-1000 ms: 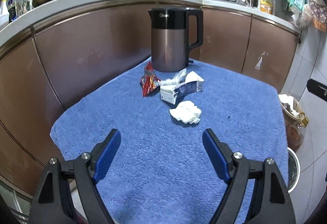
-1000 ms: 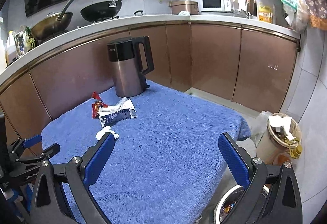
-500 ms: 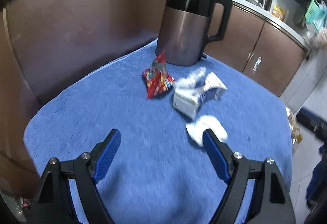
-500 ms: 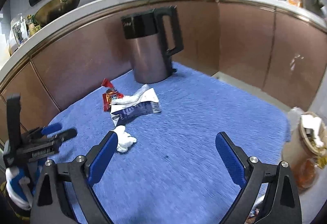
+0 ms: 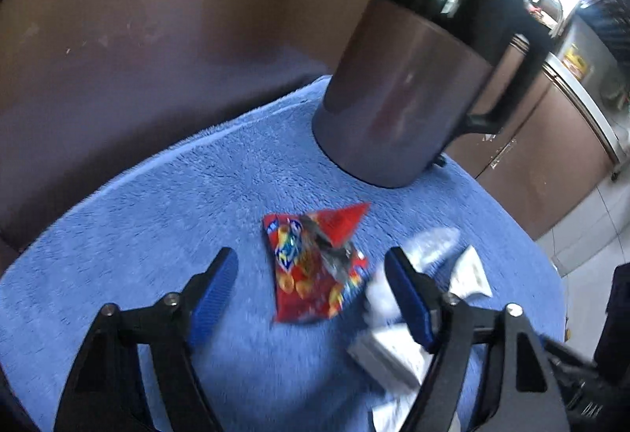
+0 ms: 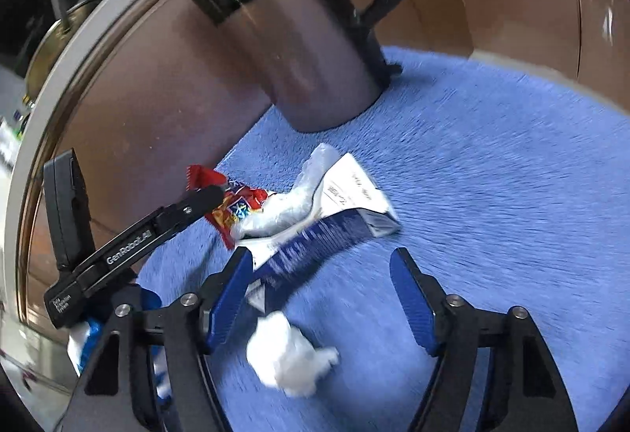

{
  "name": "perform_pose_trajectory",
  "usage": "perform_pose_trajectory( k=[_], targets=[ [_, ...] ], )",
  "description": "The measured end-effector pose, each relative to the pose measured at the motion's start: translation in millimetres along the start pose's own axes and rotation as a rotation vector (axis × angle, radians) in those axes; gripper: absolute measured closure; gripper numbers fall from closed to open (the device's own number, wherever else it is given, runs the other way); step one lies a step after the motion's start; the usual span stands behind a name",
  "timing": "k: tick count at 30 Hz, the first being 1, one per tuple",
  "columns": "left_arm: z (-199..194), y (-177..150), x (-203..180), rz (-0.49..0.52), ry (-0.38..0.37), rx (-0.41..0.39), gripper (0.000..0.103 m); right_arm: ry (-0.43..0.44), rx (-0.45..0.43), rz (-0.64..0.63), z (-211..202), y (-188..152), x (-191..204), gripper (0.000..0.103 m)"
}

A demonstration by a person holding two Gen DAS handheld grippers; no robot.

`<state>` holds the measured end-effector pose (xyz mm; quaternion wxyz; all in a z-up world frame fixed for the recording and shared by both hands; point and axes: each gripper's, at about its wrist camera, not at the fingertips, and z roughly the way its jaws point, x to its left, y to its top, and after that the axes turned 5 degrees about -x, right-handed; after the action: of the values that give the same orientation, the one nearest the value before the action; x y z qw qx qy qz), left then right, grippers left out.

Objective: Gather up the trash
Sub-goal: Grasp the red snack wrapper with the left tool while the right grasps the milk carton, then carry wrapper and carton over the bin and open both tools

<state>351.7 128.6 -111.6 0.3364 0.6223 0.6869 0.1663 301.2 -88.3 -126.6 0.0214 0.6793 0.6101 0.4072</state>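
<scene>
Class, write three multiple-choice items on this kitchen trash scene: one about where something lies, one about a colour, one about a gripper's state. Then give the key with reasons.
1. Where does the red snack wrapper lie?
A. on the blue towel, in front of the kettle
B. inside the kettle
C. on the floor

2. What colour is the crumpled tissue?
A. red
B. white
C. green

3. What does the right gripper hold?
A. the kettle
B. the flattened carton
C. nothing

Key: 1 A, the wrapper lies flat on the towel between the left gripper and the kettle. 2 B, the wad is plainly white. 3 C, its jaws are closing, the tissue lies between them, but the pads do not press on it.
</scene>
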Motion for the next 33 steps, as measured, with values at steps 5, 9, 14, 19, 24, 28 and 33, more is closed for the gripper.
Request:
perform_pose_trajectory(
  k=[5, 9, 14, 19, 24, 28, 33],
  targets=[
    [23, 2, 12, -0.033, -0.003, 0.033, 0.049, -0.021, 0.038, 0.034, 37, 10, 7, 0.038],
    [26, -1, 20, -0.059, -0.027, 0.037, 0.063, -0.061, 0.047, 0.046, 49, 17, 9, 0.045],
    [16, -10, 27, -0.085, -0.056, 0.023, 0.074, -0.089, 0.074, 0.101, 68, 19, 4, 0.060],
    [-4, -14, 36, -0.106, -0.060, 0.002, 0.079, -0.055, 0.052, 0.111, 62, 18, 2, 0.073],
    [-34, -16, 45, -0.115, -0.069, -0.043, 0.080, 0.018, -0.017, 0.117, 40, 29, 5, 0.074],
    [-65, -21, 44, -0.097, -0.081, -0.086, 0.081, 0.048, -0.066, 0.080, 9, 32, 14, 0.074],
    [-110, -31, 31, -0.048, -0.110, -0.138, 0.081, 0.052, -0.119, -0.009, -39, 21, 29, 0.074]
  ],
)
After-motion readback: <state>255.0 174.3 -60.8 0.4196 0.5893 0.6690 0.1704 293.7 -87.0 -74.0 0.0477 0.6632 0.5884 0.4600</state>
